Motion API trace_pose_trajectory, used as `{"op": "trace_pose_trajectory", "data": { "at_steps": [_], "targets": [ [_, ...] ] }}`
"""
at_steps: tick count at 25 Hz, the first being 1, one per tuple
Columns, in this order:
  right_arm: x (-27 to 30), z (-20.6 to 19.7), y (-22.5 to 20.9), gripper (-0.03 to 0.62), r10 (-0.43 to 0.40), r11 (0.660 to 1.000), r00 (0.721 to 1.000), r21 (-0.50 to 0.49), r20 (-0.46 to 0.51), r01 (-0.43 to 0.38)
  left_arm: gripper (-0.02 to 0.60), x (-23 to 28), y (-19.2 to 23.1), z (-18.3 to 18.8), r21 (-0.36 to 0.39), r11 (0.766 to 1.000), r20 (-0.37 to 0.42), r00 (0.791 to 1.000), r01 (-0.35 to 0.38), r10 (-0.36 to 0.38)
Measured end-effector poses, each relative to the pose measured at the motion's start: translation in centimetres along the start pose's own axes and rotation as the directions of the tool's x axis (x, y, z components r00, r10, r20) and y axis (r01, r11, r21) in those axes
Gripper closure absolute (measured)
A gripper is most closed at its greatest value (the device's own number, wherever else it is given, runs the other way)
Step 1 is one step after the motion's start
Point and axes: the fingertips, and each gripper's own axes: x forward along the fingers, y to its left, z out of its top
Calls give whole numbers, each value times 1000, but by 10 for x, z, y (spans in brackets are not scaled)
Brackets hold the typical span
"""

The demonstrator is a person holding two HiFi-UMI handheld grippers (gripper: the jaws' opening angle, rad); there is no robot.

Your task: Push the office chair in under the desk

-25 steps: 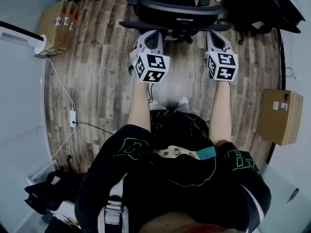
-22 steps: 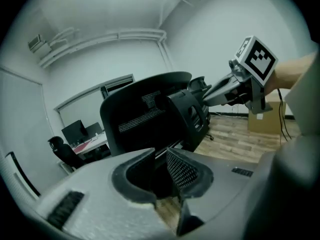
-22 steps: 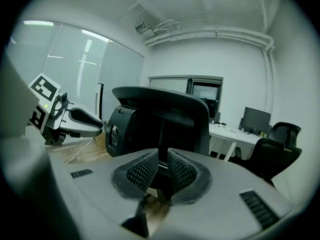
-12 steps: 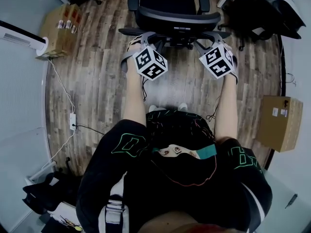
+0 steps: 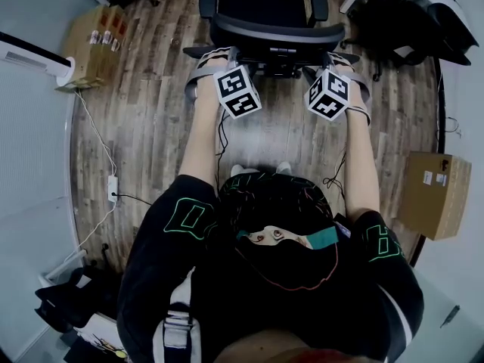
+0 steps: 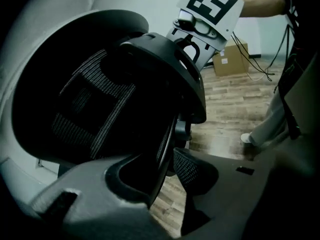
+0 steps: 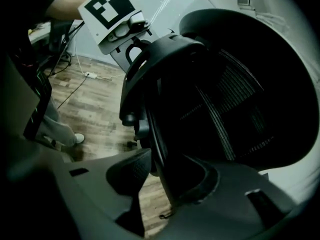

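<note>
We find the office chair (image 5: 272,10) standing on the wooden floor (image 5: 151,134) just ahead of the person, its mesh back turned toward them and its seat facing away. Both arms reach forward to the top of that back. The left gripper (image 6: 167,176) has its jaws spread, having just been opening, and the thin rim of the chair's back runs between them (a gap shows between the rim and the textured pad (image 6: 192,169), so nothing is clamped). The right gripper (image 7: 162,176) mirrors it on the other side of the back: its jaws have just narrowed a little but stand apart, the rim passing between them without being pinched. A cardboard box (image 5: 94,44) sits well off to the left and another box (image 5: 435,191) to the right.
</note>
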Motion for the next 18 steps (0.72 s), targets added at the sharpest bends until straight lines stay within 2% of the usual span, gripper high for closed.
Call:
{"op": "trace_pose_trajectory", "data": {
  "at_steps": [3, 6, 11, 18],
  "targets": [
    [6, 0, -1, 442, -6, 1000, 1000, -12, 14, 6, 420, 5, 0, 2, 32, 999, 5, 1000, 18, -18],
    [6, -2, -3, 442, -6, 1000, 999, -6, 31, 6, 419, 5, 0, 9, -13, 999, 54, 998, 38, -37],
    [6, -3, -1, 444, 8, 999, 1000, 36, 13, -8, 420, 5, -3, 9, -11, 998, 81, 995, 63, -62],
    [6, -1, -1, 444, -6, 998, 1000, 65, -20, 7, 420, 7, -3, 8, 15, 999, 103, 994, 39, -40]
  ]
}}
